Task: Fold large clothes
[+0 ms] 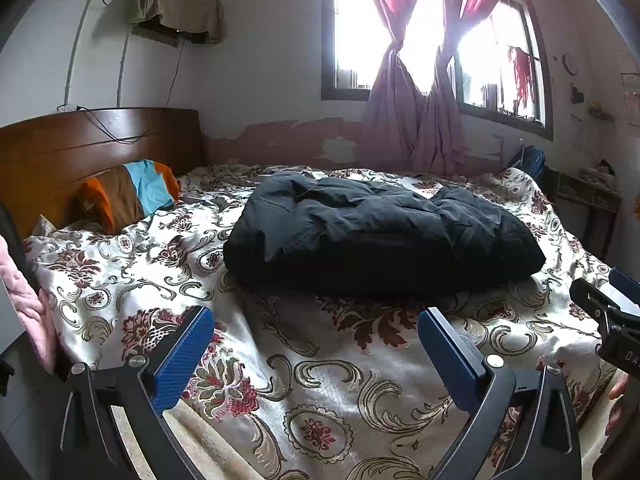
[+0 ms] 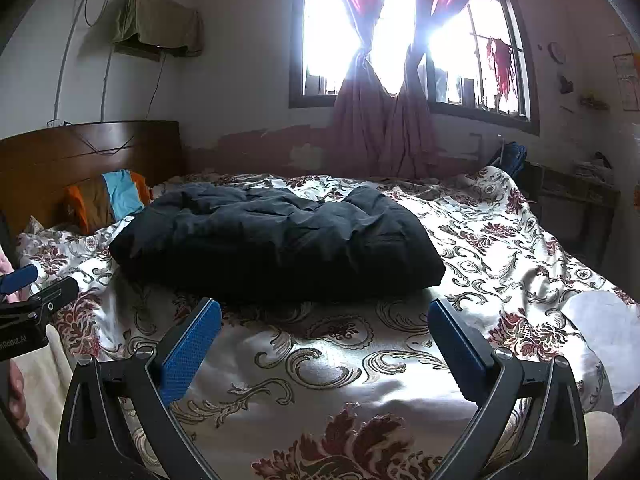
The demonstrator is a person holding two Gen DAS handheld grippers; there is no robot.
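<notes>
Jacket (image 1: 380,232), dark, seemingly folded, on floral bedspread (image 1: 320,380), ahead of left tool (image 1: 316,332) and right tool (image 2: 324,324), both spread, empty.

Bedroom interior. Bed with floral bedspread (image 2: 360,360) directly ahead of the claw; wooden headboard (image 2: 80,152) to its left. Beyond, a barred window (image 2: 400,40), brightly backlit, with knotted pink curtains (image 2: 380,132). White wall (image 2: 240,80), paint peeling at its base.
</notes>
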